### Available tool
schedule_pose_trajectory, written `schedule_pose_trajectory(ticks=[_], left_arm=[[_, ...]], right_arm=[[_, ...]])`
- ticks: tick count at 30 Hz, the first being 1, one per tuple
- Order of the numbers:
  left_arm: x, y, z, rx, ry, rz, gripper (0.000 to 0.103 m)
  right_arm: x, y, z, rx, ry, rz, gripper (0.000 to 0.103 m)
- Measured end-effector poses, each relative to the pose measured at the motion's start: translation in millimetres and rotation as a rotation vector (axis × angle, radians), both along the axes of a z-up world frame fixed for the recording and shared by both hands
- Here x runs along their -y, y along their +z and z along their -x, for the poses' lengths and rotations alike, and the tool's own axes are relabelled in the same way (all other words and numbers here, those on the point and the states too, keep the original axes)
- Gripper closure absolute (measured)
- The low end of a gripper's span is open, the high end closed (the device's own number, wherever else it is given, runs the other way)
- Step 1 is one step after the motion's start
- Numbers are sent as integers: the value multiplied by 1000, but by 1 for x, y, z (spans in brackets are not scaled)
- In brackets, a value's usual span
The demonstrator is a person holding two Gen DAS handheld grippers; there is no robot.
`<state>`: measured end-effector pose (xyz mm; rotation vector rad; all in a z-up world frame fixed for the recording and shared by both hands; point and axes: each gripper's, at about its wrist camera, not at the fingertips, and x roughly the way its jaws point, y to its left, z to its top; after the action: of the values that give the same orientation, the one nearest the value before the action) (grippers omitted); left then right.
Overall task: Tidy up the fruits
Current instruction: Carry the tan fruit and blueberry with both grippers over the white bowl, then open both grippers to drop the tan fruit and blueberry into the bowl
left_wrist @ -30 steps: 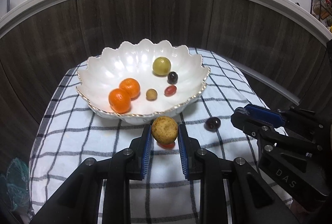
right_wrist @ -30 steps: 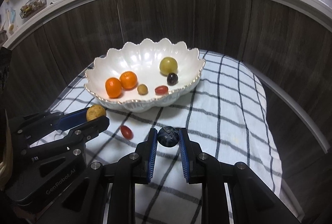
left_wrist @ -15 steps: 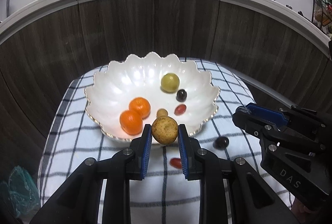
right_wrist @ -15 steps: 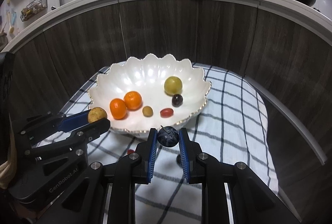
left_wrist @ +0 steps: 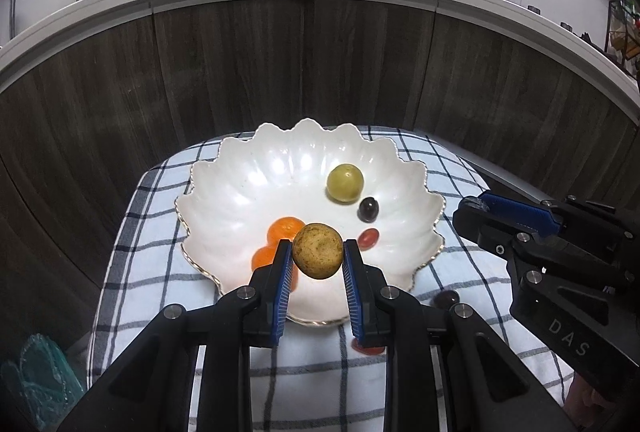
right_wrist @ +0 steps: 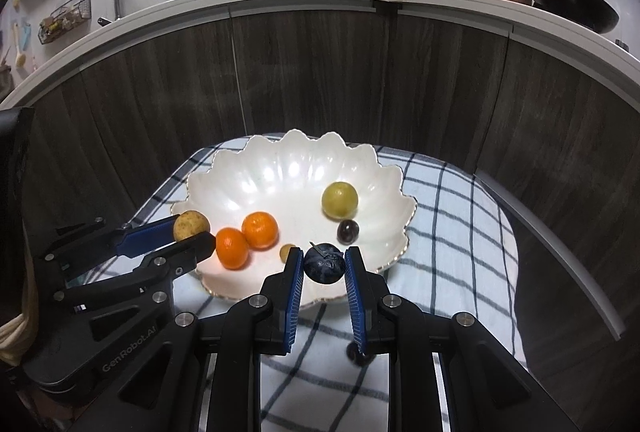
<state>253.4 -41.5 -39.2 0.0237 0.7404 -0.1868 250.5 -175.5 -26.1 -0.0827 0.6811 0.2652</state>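
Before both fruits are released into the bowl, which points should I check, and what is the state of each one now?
1. Left hand-held gripper holds the speckled yellow-brown round fruit: ok.
2. Right hand-held gripper holds the dark blue plum: ok.
3. Both fruits are over the white scalloped bowl: cannot tell.
4. Free space in the bowl: ok.
5. No fruit left on the checked cloth: not ok, a small red fruit and a small dark fruit remain.
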Motion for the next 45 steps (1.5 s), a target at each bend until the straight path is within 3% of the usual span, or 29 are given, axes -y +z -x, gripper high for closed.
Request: schedule_pose_trajectory(ticks=[15, 34, 36, 38, 42, 45], left_arm=[[-39, -10, -36, -16, 6, -12, 78], [-54, -31, -64, -65, -12, -30, 77], [-54, -32, -64, -70, -14, -34, 73], [-55, -32, -63, -72, -9, -27, 59], [-56, -29, -62, -67, 8, -32, 53], [-58, -28, -61, -64, 19, -28, 48]], right_arm=[[-26, -15, -27, -59, -51, -2, 80], [-44, -31, -40, -120, -80, 8, 80], [-44, -32, -40, -127, -86, 17, 80], [-44, -33, -39, -123, -101, 32, 80], [-42, -31, -41, -129, -112, 39, 78], [-40, -28, -39, -120, -128, 39, 57]])
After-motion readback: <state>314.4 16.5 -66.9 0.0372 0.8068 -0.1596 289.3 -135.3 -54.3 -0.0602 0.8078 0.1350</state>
